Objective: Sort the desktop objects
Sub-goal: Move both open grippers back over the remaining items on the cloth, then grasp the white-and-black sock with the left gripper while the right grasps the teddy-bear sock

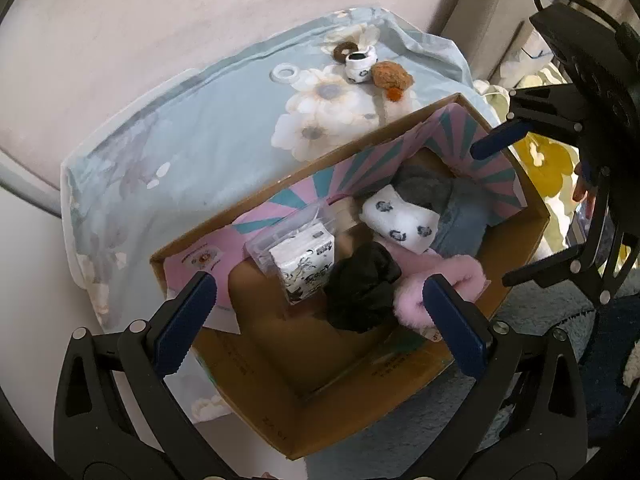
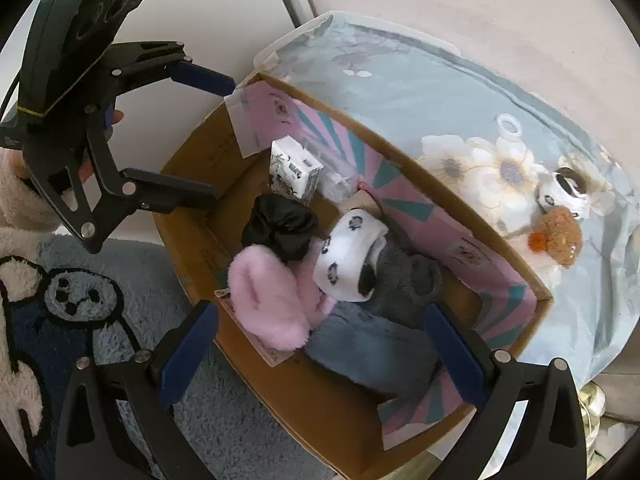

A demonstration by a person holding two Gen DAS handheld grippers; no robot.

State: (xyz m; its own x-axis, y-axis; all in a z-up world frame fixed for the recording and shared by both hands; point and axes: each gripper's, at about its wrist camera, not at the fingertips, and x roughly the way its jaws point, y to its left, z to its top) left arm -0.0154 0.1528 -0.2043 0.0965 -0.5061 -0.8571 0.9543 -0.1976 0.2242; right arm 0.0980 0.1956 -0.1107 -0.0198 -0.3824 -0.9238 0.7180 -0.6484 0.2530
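Note:
An open cardboard box (image 1: 332, 404) (image 2: 320, 408) holds a tissue pack (image 1: 304, 260) (image 2: 294, 172), a black scrunchie (image 1: 362, 290) (image 2: 280, 226), a pink fluffy item (image 1: 436, 286) (image 2: 266, 304), a white patterned sock (image 1: 402, 220) (image 2: 348, 258), and grey and blue plush pieces. My left gripper (image 1: 320, 320) hovers open and empty above the box's near end. My right gripper (image 2: 322, 354) hovers open and empty above its other end. On the floral cloth (image 1: 180, 152) lie a second sock roll (image 1: 360, 65) (image 2: 564, 190), a brown plush toy (image 1: 390, 76) (image 2: 558, 234), a white ring (image 1: 286, 73) (image 2: 509, 125) and a brown ring (image 1: 345, 50).
The box stands against the cloth-covered table's edge. A blue fluffy rug (image 2: 120, 292) with a bear drawing lies below it. A grey sofa (image 1: 488, 12) is behind the table. Each gripper shows in the other's view (image 1: 560, 136) (image 2: 120, 120).

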